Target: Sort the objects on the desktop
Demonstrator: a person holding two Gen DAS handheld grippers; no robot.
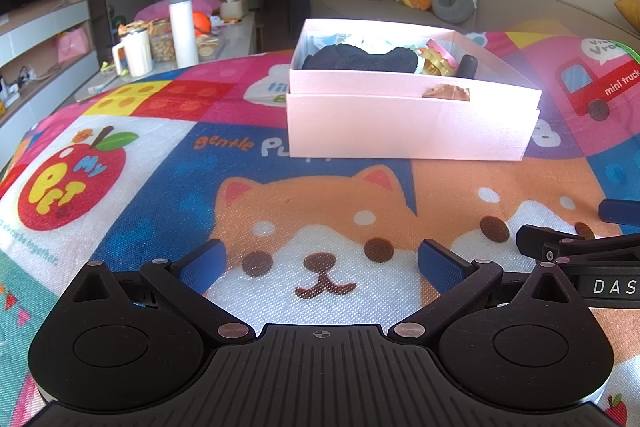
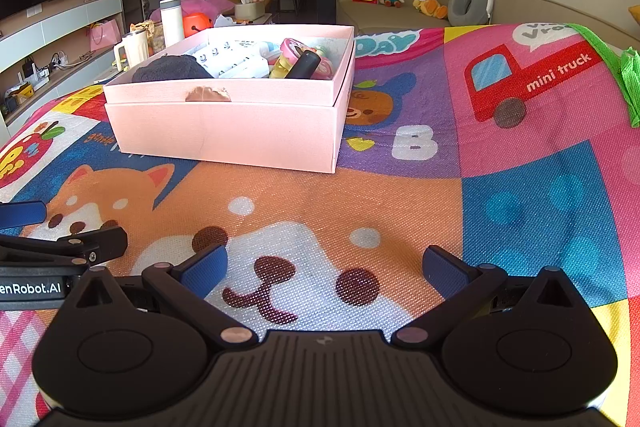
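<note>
Low over the cartoon mat (image 1: 160,163), my left gripper (image 1: 320,267) and right gripper (image 2: 326,269) hung side by side, both spread wide and holding nothing. Well ahead of them sat the pink box (image 2: 224,131), with a dark cloth (image 2: 172,69), white packets (image 2: 236,61) and toys inside.

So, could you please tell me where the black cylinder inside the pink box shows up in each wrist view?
Left wrist view: the black cylinder stands at the right end of the pink box, right of centre, upper half.
Right wrist view: it lies tilted among the colourful toys, near the middle, upper third.
Shared landmark: the brown torn patch on the box's front rim.
</note>
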